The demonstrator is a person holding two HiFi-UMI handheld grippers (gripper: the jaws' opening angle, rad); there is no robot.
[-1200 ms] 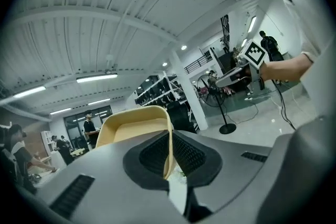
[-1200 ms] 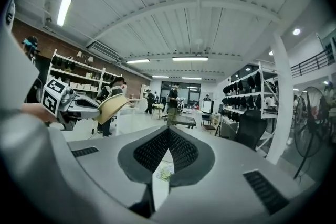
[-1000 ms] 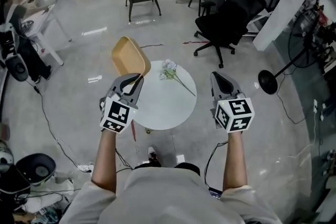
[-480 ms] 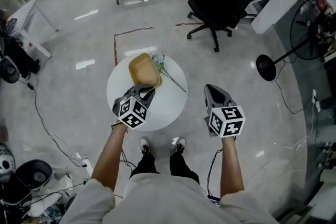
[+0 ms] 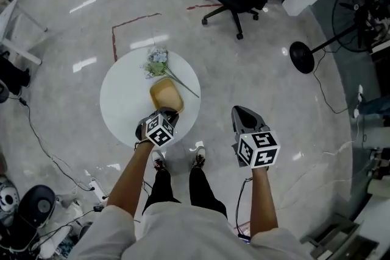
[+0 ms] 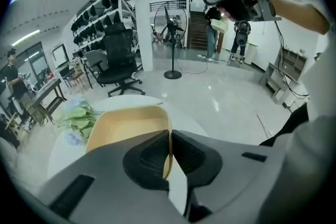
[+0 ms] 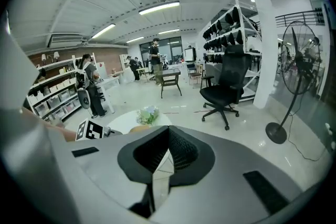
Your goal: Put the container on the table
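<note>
Jaws of the left gripper (image 6: 169, 140) are pinched tight on the near rim of the yellow container (image 6: 125, 124). The left arm reaches out over the edge of the round white table (image 5: 120, 108). The container (image 5: 166, 94) looks like it sits on the table, but maybe it is just above it. Its inside is bare. Flowers (image 5: 156, 63) lie just behind it. The right gripper (image 5: 242, 114) is closed on nothing, held out over the floor, right of the table.

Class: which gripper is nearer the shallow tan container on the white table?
Left. The left gripper clamps the shallow tan container at its near rim; the right gripper hangs apart, to its right.
</note>
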